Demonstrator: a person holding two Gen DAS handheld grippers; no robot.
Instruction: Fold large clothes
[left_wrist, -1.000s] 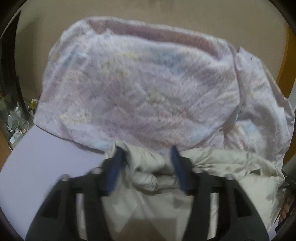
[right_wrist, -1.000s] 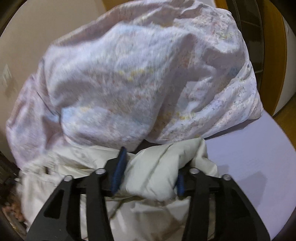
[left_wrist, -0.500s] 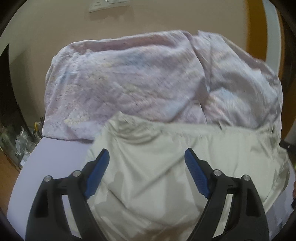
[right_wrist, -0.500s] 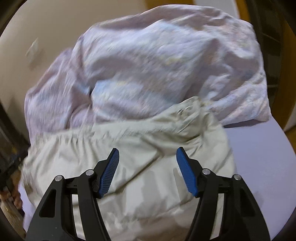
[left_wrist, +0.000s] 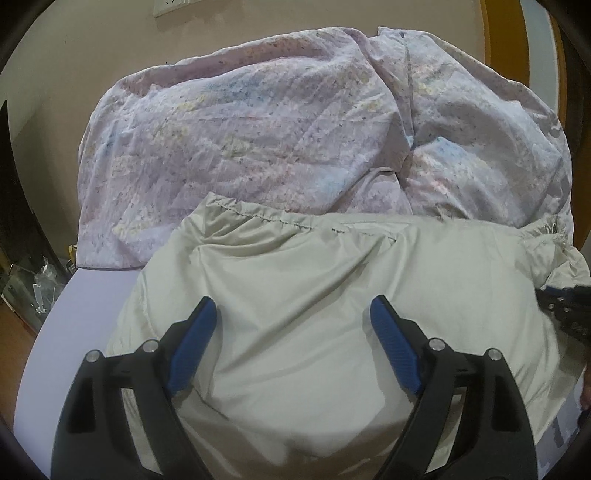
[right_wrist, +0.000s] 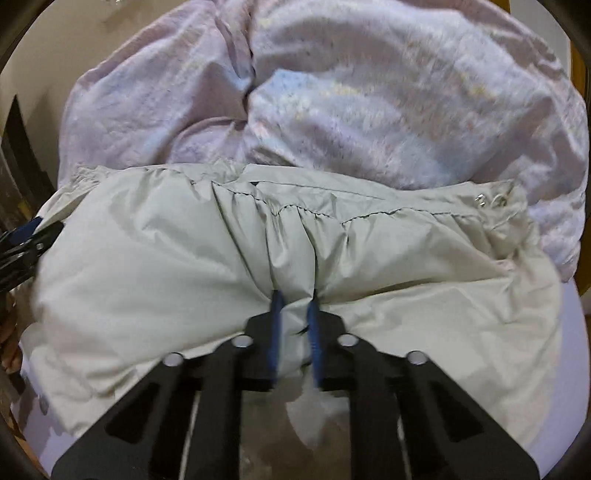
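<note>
A pale grey-beige puffy jacket (left_wrist: 314, 295) lies spread on the lilac bed sheet (left_wrist: 88, 306), its gathered hem toward the far side. My left gripper (left_wrist: 291, 314) is open just above the jacket, holding nothing. My right gripper (right_wrist: 293, 306) is shut on a pinched fold of the jacket (right_wrist: 184, 266) near its front edge. The right gripper shows at the right edge of the left wrist view (left_wrist: 569, 310). The left gripper shows at the left edge of the right wrist view (right_wrist: 26, 240).
A bunched lilac floral quilt (left_wrist: 258, 140) fills the far side of the bed behind the jacket, also in the right wrist view (right_wrist: 369, 96). A beige wall (left_wrist: 92, 48) lies behind. Clutter on the floor (left_wrist: 33, 288) sits off the bed's left edge.
Both grippers let go of the bunched jacket and opened as it spread flat. The right gripper has since closed again on a fold of the jacket; the left stays open.
</note>
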